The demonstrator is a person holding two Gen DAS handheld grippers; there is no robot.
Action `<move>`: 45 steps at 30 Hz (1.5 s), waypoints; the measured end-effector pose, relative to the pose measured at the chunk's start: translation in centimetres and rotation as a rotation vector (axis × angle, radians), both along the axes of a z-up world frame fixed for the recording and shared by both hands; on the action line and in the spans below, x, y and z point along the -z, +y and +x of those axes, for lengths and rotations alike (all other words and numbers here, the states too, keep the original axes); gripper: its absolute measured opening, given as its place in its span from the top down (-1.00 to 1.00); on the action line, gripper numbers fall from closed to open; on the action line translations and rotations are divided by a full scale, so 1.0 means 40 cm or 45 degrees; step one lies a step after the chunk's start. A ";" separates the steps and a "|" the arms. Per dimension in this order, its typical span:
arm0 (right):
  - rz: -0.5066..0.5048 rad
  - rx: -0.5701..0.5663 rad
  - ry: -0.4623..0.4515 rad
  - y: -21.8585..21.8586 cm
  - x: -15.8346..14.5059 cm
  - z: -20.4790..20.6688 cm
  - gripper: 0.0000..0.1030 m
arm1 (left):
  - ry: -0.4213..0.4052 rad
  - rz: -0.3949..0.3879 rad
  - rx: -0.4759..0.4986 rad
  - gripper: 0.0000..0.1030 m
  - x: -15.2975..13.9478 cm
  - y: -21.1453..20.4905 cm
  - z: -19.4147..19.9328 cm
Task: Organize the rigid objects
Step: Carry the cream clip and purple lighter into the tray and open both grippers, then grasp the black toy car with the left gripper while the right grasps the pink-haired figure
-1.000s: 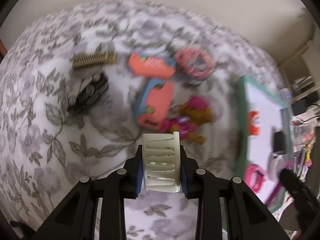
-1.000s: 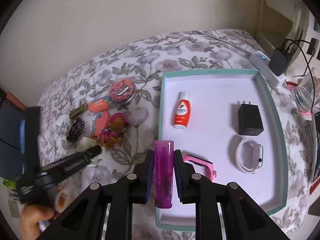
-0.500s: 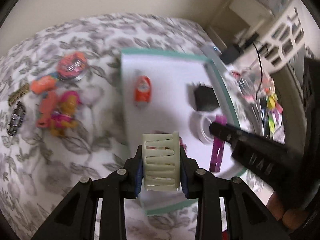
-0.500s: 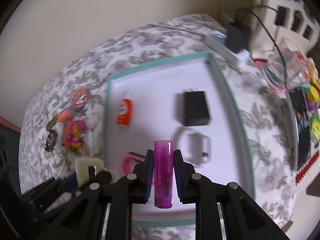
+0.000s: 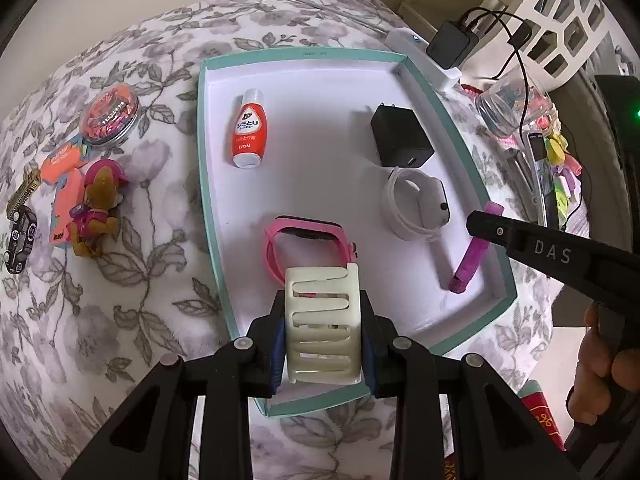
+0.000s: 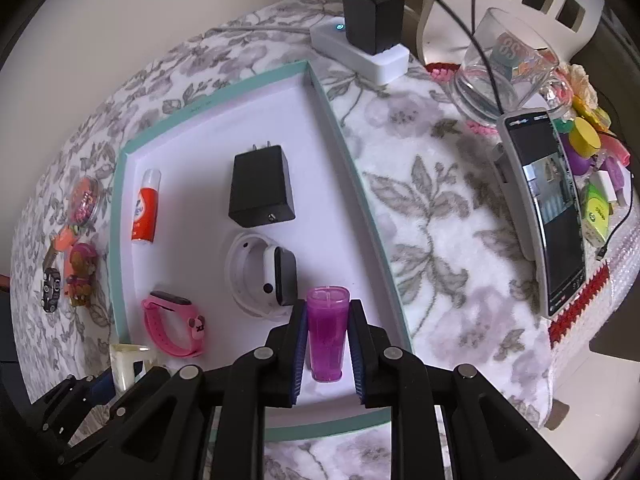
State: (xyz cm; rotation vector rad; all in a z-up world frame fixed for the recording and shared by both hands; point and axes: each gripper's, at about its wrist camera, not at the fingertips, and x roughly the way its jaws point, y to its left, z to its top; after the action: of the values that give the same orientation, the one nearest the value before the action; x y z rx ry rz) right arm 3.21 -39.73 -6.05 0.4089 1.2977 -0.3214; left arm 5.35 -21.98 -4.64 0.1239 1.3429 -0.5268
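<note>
— While we hold both tools over the tray (image 5: 494,280), what does each one carry?

— Our left tool (image 5: 323,340) is clenched on a cream hair clip (image 5: 322,330), held above the tray's near edge, just in front of the pink watch (image 5: 306,246). Our right tool (image 6: 327,344) grips a purple lighter (image 6: 326,334) between its blue pads, over the tray's near right corner.

— And what lies in the tray?

— A red-and-white bottle (image 5: 248,130) at the far left, a black charger (image 5: 400,136) to the right, a white watch (image 5: 418,208) just below it, with the pink watch nearer us.

— What sits outside it?

— On the flowered blanket (image 5: 160,288) to the left we see a round tin (image 5: 112,114), orange cards (image 5: 64,180), a pink dog figure (image 5: 96,204), a small black toy car (image 5: 20,238) and a comb (image 5: 24,192). To the right a phone (image 6: 548,208) lies beside a glass (image 6: 500,80), and a white power strip (image 6: 360,50) with a black plug sits beyond the tray's far corner.
</note>
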 end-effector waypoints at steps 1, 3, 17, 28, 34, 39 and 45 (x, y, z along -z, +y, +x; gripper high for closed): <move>-0.005 -0.001 0.001 0.002 0.000 0.000 0.59 | 0.000 0.005 -0.001 0.37 0.002 0.000 0.001; -0.014 0.002 -0.002 0.004 -0.002 -0.002 0.59 | 0.008 0.010 -0.006 0.37 0.005 0.003 0.004; -0.075 -0.105 -0.162 0.112 -0.081 0.032 -0.03 | -0.062 -0.035 -0.215 -0.08 -0.050 0.125 0.061; -0.034 -0.312 -0.266 0.281 -0.069 0.097 -0.62 | -0.180 0.048 -0.676 -0.72 -0.044 0.396 0.159; 0.021 -0.337 -0.330 0.339 -0.065 0.132 -0.99 | -0.188 0.061 -0.886 -0.91 -0.023 0.558 0.194; 0.038 -0.372 -0.397 0.402 -0.082 0.164 -1.00 | -0.211 0.066 -1.044 -0.93 -0.029 0.690 0.201; 0.075 -0.453 -0.439 0.492 -0.080 0.220 -1.00 | -0.269 0.094 -1.147 -0.94 -0.036 0.779 0.218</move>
State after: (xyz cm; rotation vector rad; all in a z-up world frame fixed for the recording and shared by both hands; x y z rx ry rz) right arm 12.02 -20.05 -2.87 0.2613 1.0174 0.0855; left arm 14.08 9.20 -3.20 -0.3495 1.0716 0.2917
